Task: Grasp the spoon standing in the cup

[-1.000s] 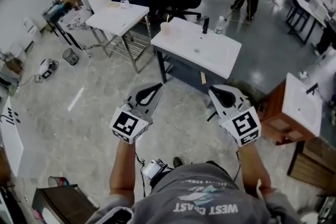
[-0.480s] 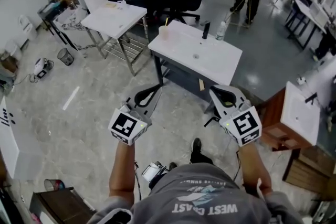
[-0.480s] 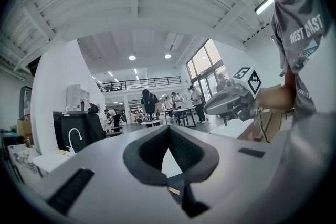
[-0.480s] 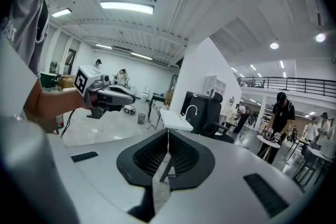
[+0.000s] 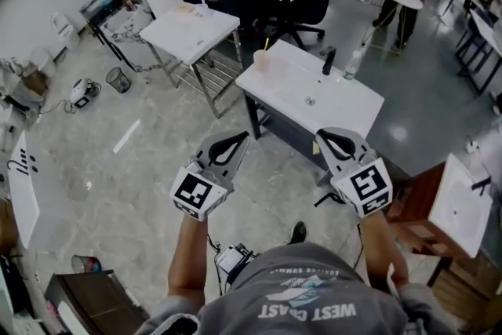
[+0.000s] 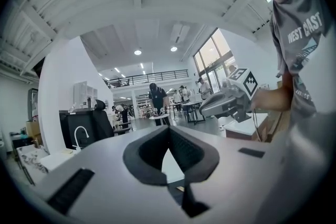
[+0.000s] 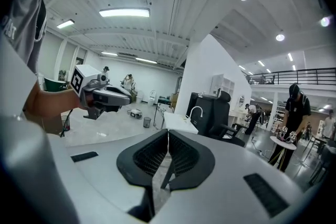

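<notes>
A pale cup (image 5: 260,60) stands on the far left corner of a white sink table (image 5: 337,110), with a thin spoon (image 5: 267,46) upright in it. Both grippers hang in the air in front of the person's chest, well short of that table. The left gripper (image 5: 238,136) is shut and holds nothing, and its own view shows the jaws of the left gripper (image 6: 169,129) meeting. The right gripper (image 5: 321,136) is likewise shut and empty, as the right gripper (image 7: 168,132) shows in its own view. Neither gripper view shows the cup.
A black faucet (image 5: 328,60) and a clear bottle (image 5: 351,64) stand at the sink table's far edge. A second white table with a curved faucet (image 5: 192,31) stands to the left, a black office chair (image 5: 294,8) behind. A wooden cabinet with basin (image 5: 463,204) stands at right.
The head view has shifted, so the sink table with the cup sits lower and further right in frame. Both grippers stay shut, side by side, in front of the chest.
</notes>
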